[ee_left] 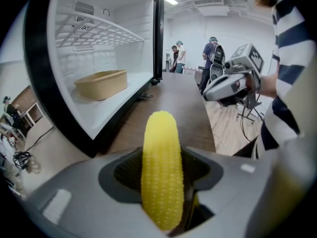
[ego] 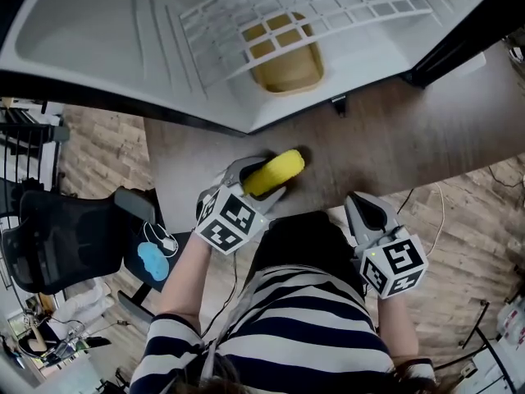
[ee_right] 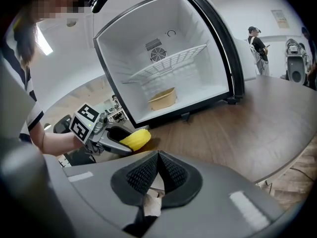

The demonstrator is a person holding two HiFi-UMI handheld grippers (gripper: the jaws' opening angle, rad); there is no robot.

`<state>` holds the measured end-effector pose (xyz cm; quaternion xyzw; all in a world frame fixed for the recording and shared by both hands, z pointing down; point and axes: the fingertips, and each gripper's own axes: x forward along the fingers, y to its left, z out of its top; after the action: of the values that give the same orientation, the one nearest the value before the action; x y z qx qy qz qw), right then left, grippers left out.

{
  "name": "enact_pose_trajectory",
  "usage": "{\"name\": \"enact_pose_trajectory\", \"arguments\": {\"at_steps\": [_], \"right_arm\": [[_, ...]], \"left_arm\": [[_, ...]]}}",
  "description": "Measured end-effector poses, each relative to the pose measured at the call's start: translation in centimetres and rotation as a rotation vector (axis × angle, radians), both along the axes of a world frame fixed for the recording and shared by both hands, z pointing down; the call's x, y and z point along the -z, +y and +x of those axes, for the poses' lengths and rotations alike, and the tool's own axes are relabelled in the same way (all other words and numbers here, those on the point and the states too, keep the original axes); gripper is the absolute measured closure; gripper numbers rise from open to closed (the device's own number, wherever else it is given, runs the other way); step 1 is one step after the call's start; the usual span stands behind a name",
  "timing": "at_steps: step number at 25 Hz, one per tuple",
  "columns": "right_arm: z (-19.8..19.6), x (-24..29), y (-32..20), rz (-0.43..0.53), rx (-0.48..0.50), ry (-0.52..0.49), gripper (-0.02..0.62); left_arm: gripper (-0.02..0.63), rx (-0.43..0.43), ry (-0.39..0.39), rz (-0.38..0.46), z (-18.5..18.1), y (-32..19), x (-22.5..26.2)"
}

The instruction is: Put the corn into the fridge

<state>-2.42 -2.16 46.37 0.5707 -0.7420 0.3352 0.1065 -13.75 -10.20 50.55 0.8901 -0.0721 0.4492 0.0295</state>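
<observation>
A yellow corn cob (ego: 275, 172) sticks out of my left gripper (ego: 261, 180), which is shut on it just above the brown table (ego: 426, 130). In the left gripper view the corn (ee_left: 162, 170) points toward the open white fridge (ee_left: 106, 58). The fridge (ego: 123, 48) stands on the table with its inside facing me. It holds a wire shelf (ego: 303, 11) and a tan tray (ego: 287, 64). My right gripper (ego: 367, 212) hangs at the table's near edge with its jaws shut on nothing. The right gripper view shows the left gripper (ee_right: 130, 144) and the corn (ee_right: 135, 139) to its left.
The fridge door (ee_right: 213, 38) stands open at the right. A black office chair (ego: 49, 236) sits on the floor to my left, with cables by it. Several people (ee_left: 178, 56) stand far off across the room. Bare table (ee_right: 237, 128) stretches in front of the fridge.
</observation>
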Motion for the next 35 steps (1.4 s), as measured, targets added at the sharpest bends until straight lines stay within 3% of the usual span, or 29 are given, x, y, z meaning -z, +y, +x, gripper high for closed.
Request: {"name": "enact_pose_trajectory", "arguments": {"at_steps": [8,20,35], "right_arm": [[0.2,1.1,-1.5,0.024,-0.029,0.016,0.603],[3.8,2.3,-3.2,0.062,-0.046,0.012,0.603],[10.9,3.7,-4.1,0.118,0.114,-0.001,0.604]], "left_arm": [[0.606,-0.022,0.000,0.018,1.1,-0.5,0.9],[0.606,-0.032,-0.004,0.017,6.2,-0.3,3.5],[0.606,0.194,0.034,0.106,15.2,-3.2,7.1]]}}
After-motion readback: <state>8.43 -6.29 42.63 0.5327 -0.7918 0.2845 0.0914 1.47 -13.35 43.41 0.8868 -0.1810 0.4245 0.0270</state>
